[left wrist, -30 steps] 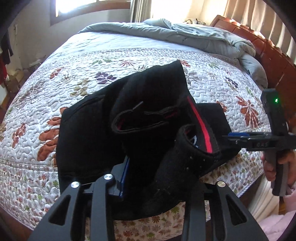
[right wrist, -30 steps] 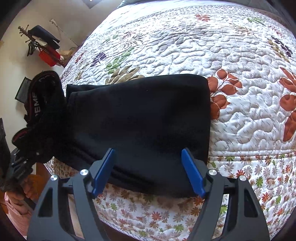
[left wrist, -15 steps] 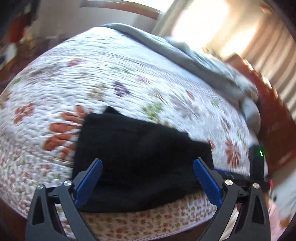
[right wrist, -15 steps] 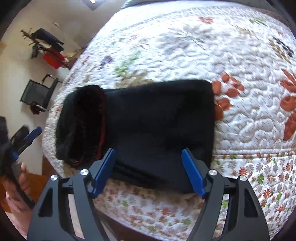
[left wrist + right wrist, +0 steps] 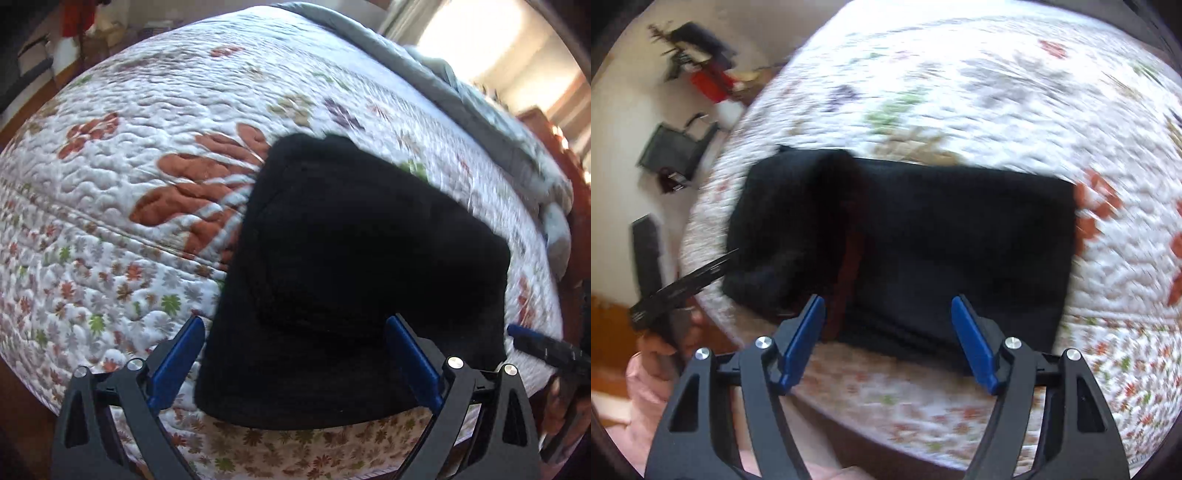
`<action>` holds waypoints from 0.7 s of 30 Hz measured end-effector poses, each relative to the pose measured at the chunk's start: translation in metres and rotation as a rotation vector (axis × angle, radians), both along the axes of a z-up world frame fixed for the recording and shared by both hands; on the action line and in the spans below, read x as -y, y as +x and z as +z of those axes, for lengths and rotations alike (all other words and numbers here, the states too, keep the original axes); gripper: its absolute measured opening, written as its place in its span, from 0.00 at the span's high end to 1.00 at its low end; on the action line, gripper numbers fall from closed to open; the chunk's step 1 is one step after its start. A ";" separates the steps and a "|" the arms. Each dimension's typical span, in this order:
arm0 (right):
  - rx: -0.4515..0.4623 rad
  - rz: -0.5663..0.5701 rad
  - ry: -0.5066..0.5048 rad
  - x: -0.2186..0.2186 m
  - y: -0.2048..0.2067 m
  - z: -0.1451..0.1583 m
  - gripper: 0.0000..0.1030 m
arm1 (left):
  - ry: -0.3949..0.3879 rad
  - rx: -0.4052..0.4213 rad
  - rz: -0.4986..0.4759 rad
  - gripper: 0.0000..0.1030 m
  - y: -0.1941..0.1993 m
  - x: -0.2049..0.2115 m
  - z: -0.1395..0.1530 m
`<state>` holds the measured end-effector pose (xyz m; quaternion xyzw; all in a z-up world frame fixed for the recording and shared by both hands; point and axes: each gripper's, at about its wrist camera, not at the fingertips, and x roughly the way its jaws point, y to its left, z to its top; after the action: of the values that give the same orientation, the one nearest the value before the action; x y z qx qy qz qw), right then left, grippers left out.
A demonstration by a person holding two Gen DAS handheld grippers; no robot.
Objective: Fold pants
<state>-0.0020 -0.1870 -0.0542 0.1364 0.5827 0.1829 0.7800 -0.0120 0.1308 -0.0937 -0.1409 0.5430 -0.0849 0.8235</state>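
The black pants [image 5: 354,280] lie folded in a compact stack on the flowered quilt [image 5: 155,184], near the bed's front edge. In the right wrist view the pants [image 5: 960,243] show a red waistband strip [image 5: 849,258] at their left part. My left gripper [image 5: 293,325] is open and empty, held just in front of the stack. My right gripper [image 5: 888,304] is open and empty, above the stack's near edge. The right gripper's blue tip shows at the right of the left wrist view [image 5: 535,341]; the left gripper shows at the left of the right wrist view [image 5: 683,284].
A grey duvet [image 5: 480,103] lies bunched at the far side of the bed by a wooden headboard [image 5: 569,147]. A black chair [image 5: 672,151] and a rack with red items [image 5: 705,70] stand on the floor beyond the bed's left side.
The left gripper let go of the bunched waistband end, which now lies on the stack, and drew back open. Both grippers have pulled back from the bed; the right stayed open.
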 end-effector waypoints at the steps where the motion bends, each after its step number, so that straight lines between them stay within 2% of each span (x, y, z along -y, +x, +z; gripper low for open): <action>1: 0.000 0.034 0.025 -0.010 0.003 0.004 0.31 | -0.002 0.007 0.009 0.05 0.000 -0.003 0.003; 4: -0.025 0.087 0.075 -0.033 0.010 0.004 0.31 | 0.026 0.013 0.008 0.05 0.001 -0.009 0.009; 7: -0.067 0.117 0.088 -0.052 0.023 -0.003 0.47 | 0.045 -0.012 -0.013 0.04 0.000 -0.007 0.003; 8: -0.080 0.125 0.102 -0.056 0.024 -0.005 0.56 | 0.056 -0.031 -0.025 0.04 0.000 -0.005 -0.003; 9: -0.095 0.130 0.121 -0.059 0.027 -0.009 0.72 | 0.057 -0.039 -0.036 0.04 0.000 -0.002 -0.006; 10: -0.099 0.138 0.139 -0.061 0.027 -0.012 0.82 | 0.051 -0.045 -0.044 0.04 0.001 0.001 -0.010; 11: -0.098 0.151 0.150 -0.063 0.027 -0.011 0.98 | 0.043 -0.050 -0.049 0.03 0.001 0.003 -0.013; 14: -0.043 0.205 0.165 -0.067 0.018 0.006 0.98 | 0.031 -0.052 -0.044 0.03 0.000 0.007 -0.016; 18: 0.005 0.205 0.207 -0.057 0.012 0.027 0.98 | -0.006 -0.033 -0.068 0.03 -0.001 0.008 -0.011; 21: -0.068 0.185 0.093 -0.055 0.013 0.000 0.98 | 0.024 -0.056 -0.085 0.03 0.000 0.012 -0.017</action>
<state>0.0107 -0.1319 -0.0537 0.1244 0.6100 0.2761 0.7322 -0.0117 0.1190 -0.1104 -0.1103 0.5721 -0.1092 0.8053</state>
